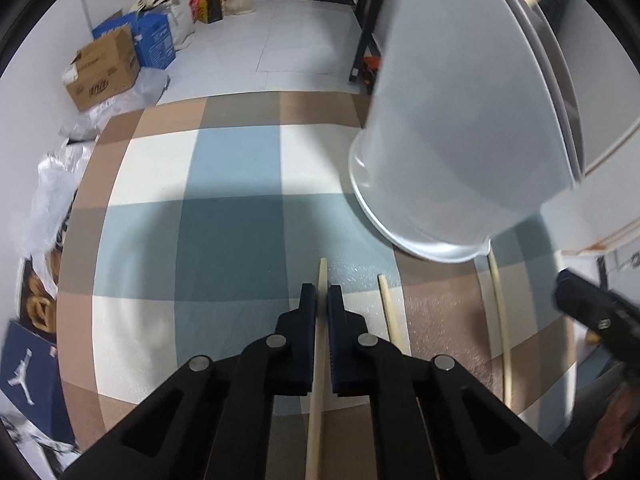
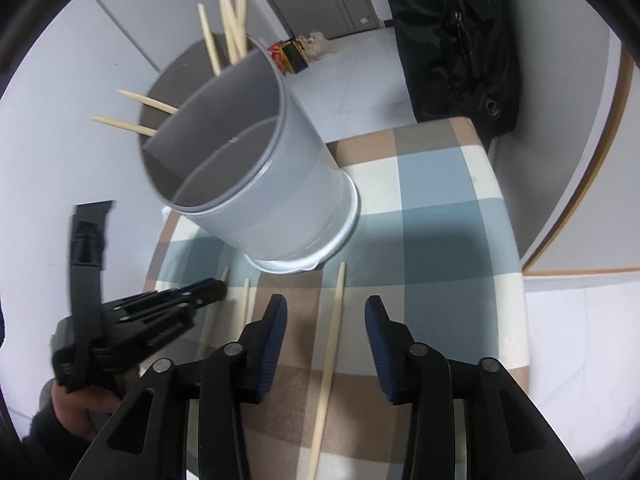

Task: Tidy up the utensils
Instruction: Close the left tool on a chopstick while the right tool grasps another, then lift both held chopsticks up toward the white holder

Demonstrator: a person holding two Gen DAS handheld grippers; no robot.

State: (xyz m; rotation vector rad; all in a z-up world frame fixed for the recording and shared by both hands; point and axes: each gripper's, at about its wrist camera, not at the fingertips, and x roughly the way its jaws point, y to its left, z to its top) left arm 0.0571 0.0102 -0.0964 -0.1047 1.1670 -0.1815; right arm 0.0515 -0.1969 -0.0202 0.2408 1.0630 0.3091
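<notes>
My left gripper (image 1: 321, 294) is shut on a pale wooden chopstick (image 1: 318, 380) that lies along the plaid tablecloth (image 1: 224, 168). Two more chopsticks (image 1: 394, 320) (image 1: 500, 320) lie to its right. A tall grey utensil holder (image 1: 460, 140) stands just beyond them. In the right wrist view the holder (image 2: 256, 152) shows an inner divider, and several chopsticks (image 2: 230, 28) stick out of its far side. My right gripper (image 2: 326, 306) is open, with one chopstick (image 2: 332, 340) lying on the cloth between its fingers, untouched. The left gripper (image 2: 222, 290) is at the lower left there.
A cardboard box (image 1: 104, 68), a blue box (image 1: 156, 40) and bags sit on the floor beyond the table. A black bag (image 2: 460, 40) hangs behind the table's far edge. A person's hand (image 2: 84, 404) holds the left gripper.
</notes>
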